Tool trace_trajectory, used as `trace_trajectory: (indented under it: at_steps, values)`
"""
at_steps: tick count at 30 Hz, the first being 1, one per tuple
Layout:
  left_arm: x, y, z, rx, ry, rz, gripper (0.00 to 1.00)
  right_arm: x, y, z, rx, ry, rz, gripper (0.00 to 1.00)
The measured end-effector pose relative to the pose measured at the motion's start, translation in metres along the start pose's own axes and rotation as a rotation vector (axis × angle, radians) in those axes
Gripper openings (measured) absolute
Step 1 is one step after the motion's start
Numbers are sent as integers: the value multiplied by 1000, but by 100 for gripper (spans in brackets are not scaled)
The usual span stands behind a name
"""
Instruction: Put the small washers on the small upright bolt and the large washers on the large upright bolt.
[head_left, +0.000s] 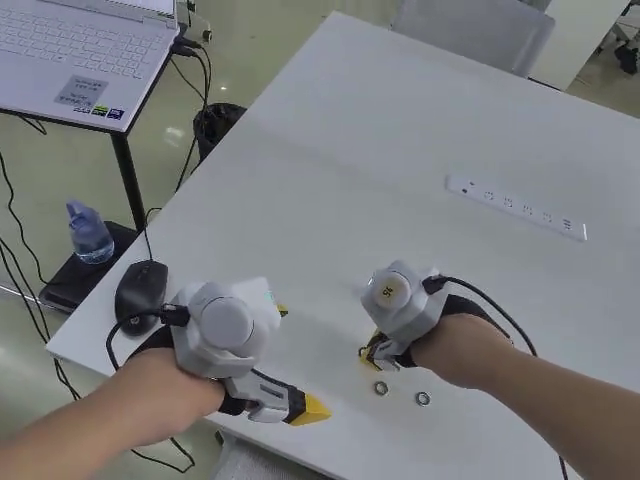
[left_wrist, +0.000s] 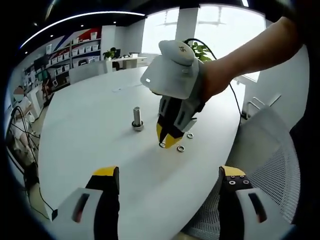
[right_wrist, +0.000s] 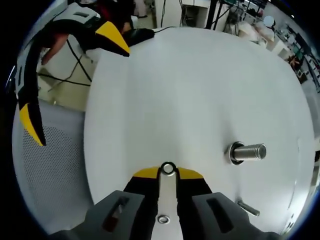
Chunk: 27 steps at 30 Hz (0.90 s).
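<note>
Laptop (head_left: 85, 50) on side stand, far L; bottle (head_left: 90, 232) below it, off the tabletop (head_left: 400, 150). Mouse (head_left: 141, 285) on tabletop at L edge.

Left gripper (left_wrist: 169, 174): at near edge, L side. Jaws wide apart, nothing between them.

Large bolt (left_wrist: 137, 119): upright on tabletop, ahead of both grippers. Small bolt (right_wrist: 247, 207) near it.

Right gripper (left_wrist: 167, 139): tips down at tabletop, R of large bolt in left gripper view. Jaws closed on one washer (right_wrist: 168, 169), gripped at the very tips. Resting on surface or lifted: cannot tell.

Two loose washers (head_left: 381, 388): flat on tabletop just beside right gripper tips, apart from each other. Washer size class: cannot tell.

Power strip (head_left: 515, 205): far R, well apart from the work.
</note>
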<state>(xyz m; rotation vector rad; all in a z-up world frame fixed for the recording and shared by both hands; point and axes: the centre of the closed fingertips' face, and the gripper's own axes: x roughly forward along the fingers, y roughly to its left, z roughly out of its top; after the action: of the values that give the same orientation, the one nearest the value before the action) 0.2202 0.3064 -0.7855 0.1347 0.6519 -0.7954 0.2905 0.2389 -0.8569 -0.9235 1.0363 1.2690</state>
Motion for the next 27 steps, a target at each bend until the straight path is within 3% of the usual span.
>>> trace_trajectory:
  at_steps: [10,21,27]
  values:
    - [7,1,3,-22,1,14,81,-32,-17,-39,70,-10,-3,12]
    - [15,0,17,-43,-23,35,83,-53,-40,-83,105,10,-11,12]
    - [18,-1,19,-52,-31,38,88,-63,-55,-95,117,6,-23,12]
